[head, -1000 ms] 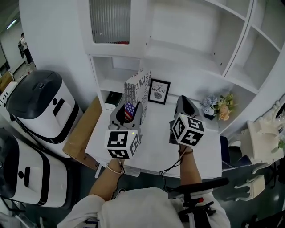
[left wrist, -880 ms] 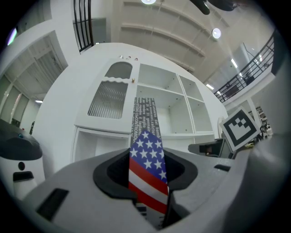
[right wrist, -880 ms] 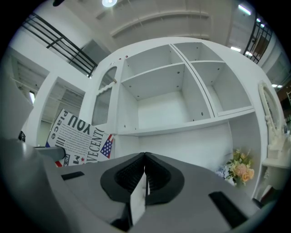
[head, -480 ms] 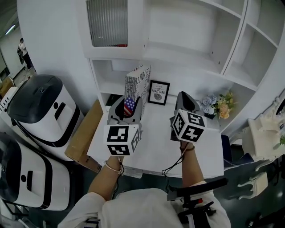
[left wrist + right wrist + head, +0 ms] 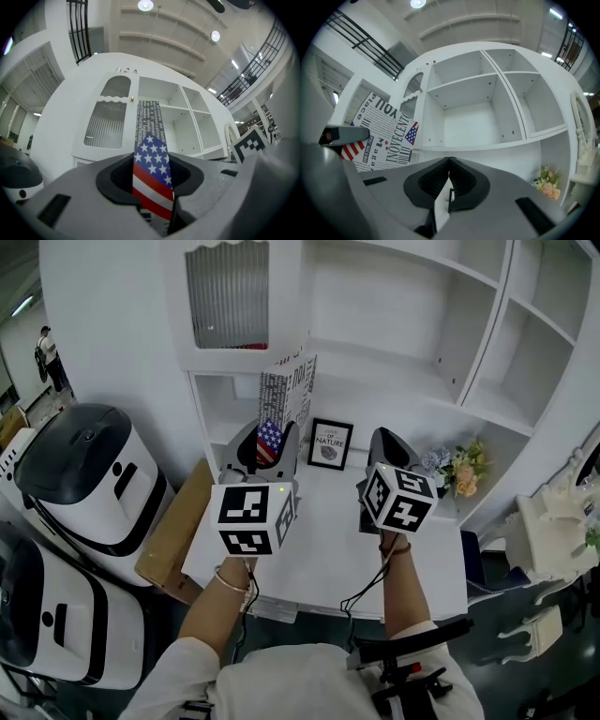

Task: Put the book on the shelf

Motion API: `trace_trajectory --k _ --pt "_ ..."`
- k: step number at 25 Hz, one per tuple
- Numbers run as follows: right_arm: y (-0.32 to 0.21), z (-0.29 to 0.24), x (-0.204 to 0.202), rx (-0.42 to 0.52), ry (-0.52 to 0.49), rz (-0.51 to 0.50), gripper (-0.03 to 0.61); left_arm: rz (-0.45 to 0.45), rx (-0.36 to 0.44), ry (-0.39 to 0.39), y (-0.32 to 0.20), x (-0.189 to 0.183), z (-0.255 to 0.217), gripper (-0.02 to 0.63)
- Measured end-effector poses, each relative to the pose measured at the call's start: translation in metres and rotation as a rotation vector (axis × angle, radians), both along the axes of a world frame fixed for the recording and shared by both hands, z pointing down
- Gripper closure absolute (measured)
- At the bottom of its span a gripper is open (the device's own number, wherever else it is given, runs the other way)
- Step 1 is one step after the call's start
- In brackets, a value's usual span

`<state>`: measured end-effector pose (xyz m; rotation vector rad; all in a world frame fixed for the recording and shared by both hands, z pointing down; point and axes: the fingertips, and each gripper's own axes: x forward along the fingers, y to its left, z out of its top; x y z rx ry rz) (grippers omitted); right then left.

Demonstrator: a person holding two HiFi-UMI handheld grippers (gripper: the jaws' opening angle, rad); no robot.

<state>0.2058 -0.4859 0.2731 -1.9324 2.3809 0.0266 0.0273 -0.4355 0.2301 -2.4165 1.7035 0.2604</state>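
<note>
The book [image 5: 287, 390], a newsprint-patterned cover with a stars-and-stripes spine, stands upright in my left gripper [image 5: 266, 441], whose jaws are shut on its lower spine. It hangs above the desk, in front of the white shelf unit [image 5: 403, 357], and its top reaches the ribbed cabinet door. In the left gripper view the flag spine [image 5: 151, 171] fills the gap between the jaws. My right gripper [image 5: 389, 448] hovers to its right, shut and holding nothing. In the right gripper view the book [image 5: 384, 136] is at the left and the open shelf compartments [image 5: 468, 119] lie straight ahead.
A framed picture [image 5: 329, 443] and a bunch of flowers [image 5: 459, 472] stand at the back of the white desk [image 5: 319, 554]. Two white and black machines [image 5: 84, 465] and a cardboard box [image 5: 173, 521] sit to the left. A ribbed cabinet door [image 5: 225, 296] is above the book.
Both grippers have risen. The left one has lifted the book higher, so its top now overlaps the cabinet's lower edge. The right one rose less.
</note>
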Motion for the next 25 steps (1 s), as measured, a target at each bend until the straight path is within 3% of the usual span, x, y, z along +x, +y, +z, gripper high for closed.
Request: trace_trajectory --k 10,14,25 --pt "0.005 -0.018 0.007 -0.002 -0.011 0.000 0.557 -0.002 0.070 -0.024 0.010 -0.001 -0.045 0.451" --pt "0.008 -0.034 0.006 0.006 -0.063 -0.015 0.557 0.013 0.093 -0.033 0.013 0.006 -0.059 0.451" --pt "-0.003 -0.066 0.018 0.037 -0.058 -0.015 0.557 0.014 0.142 -0.004 -0.003 0.018 -0.098 0.451"
